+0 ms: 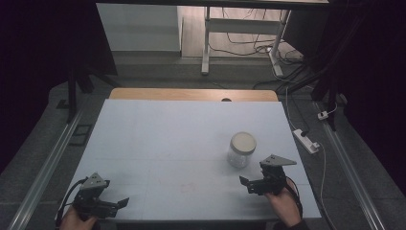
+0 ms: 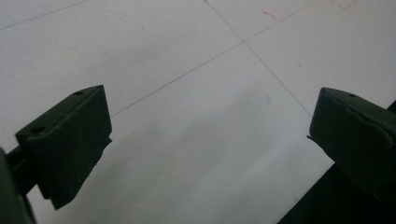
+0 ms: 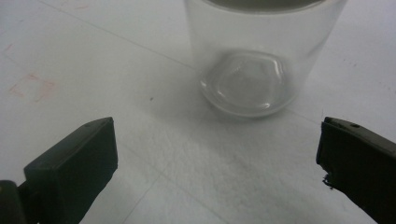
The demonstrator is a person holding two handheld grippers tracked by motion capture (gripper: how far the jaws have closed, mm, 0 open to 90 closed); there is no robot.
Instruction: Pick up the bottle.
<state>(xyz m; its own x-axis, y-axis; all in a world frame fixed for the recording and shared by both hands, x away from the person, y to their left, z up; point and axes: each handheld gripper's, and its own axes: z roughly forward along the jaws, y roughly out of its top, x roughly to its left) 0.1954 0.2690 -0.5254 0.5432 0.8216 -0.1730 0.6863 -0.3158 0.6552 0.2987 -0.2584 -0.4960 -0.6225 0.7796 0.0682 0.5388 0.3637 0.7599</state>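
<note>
From above, the jar [image 1: 242, 149] stands on the table [image 1: 158, 139], just ahead of the right gripper [image 1: 253, 184]. The left gripper [image 2: 205, 144] spreads its jaws over bare tabletop. The right gripper's jaws gape before the jar; nothing looks grasped yet.

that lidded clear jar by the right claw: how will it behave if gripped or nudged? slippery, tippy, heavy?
The jar looks empty through its clear wall in the right gripper view, so it is probably light and may slide when nudged. Its smooth, glossy, round wall could slip between flat jaws. It stands upright on a broad base, so tipping seems unlikely unless pushed up near the lid.
</note>
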